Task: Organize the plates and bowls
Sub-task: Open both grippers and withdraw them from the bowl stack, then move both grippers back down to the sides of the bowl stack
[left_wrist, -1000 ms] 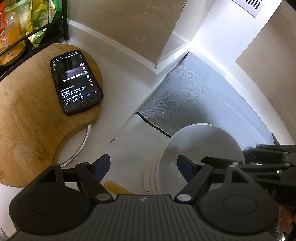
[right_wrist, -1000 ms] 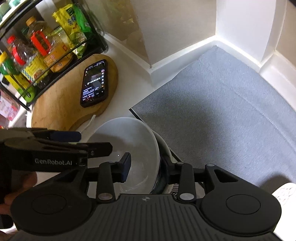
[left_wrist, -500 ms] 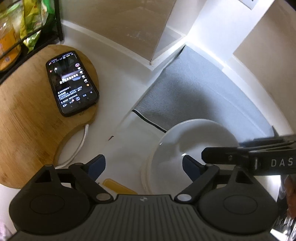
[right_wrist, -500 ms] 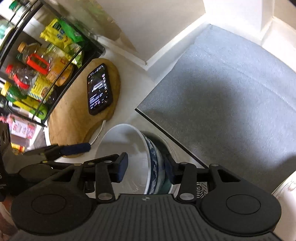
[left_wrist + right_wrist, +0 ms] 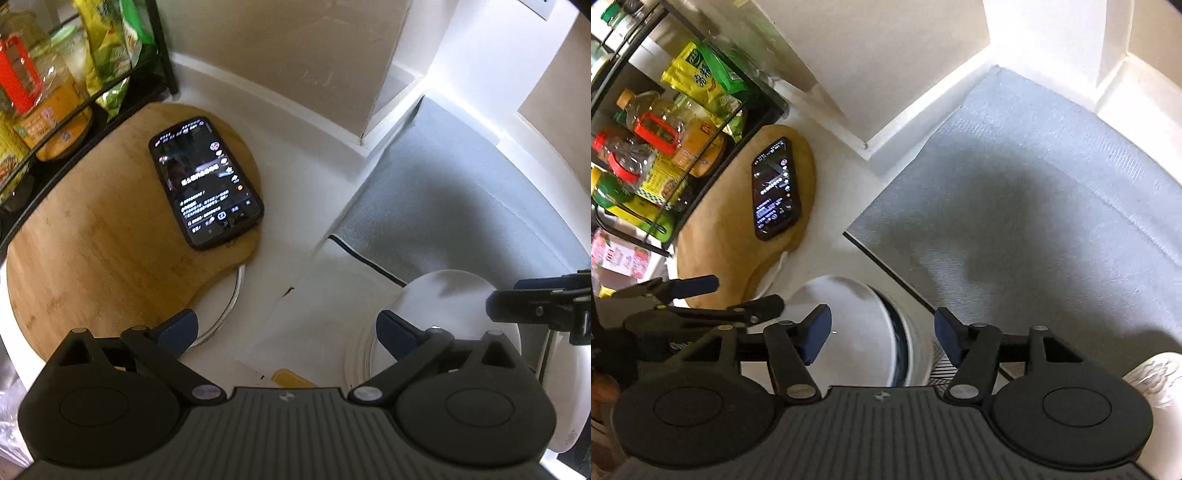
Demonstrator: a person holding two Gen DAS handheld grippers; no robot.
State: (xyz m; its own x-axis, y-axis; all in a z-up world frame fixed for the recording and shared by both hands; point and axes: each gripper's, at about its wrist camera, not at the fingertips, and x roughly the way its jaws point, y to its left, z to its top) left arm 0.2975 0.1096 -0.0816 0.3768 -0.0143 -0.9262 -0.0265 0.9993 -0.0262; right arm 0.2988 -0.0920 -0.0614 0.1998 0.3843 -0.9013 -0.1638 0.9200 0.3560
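Observation:
A white bowl [image 5: 857, 332] with a blue-patterned outside sits on a stack of white plates [image 5: 919, 350] on the white counter, at the edge of a grey mat. My right gripper [image 5: 882, 332] is open, its blue pads on either side of the bowl's right rim. In the left wrist view the bowl [image 5: 443, 302] lies at the lower right. My left gripper [image 5: 286, 328] is open and empty, left of the bowl, over the counter. Each gripper shows in the other's view.
A round wooden board [image 5: 92, 251] holds a lit phone [image 5: 205, 181]. A black wire rack [image 5: 665, 122] with bottles and packets stands at the left. The grey mat [image 5: 1034, 221] reaches to the wall corner. A patterned white dish [image 5: 1156, 373] shows at the right edge.
My right gripper's jaws have opened wider and stand apart from the bowl's rim. My left gripper has shifted left, away from the bowl, staying open.

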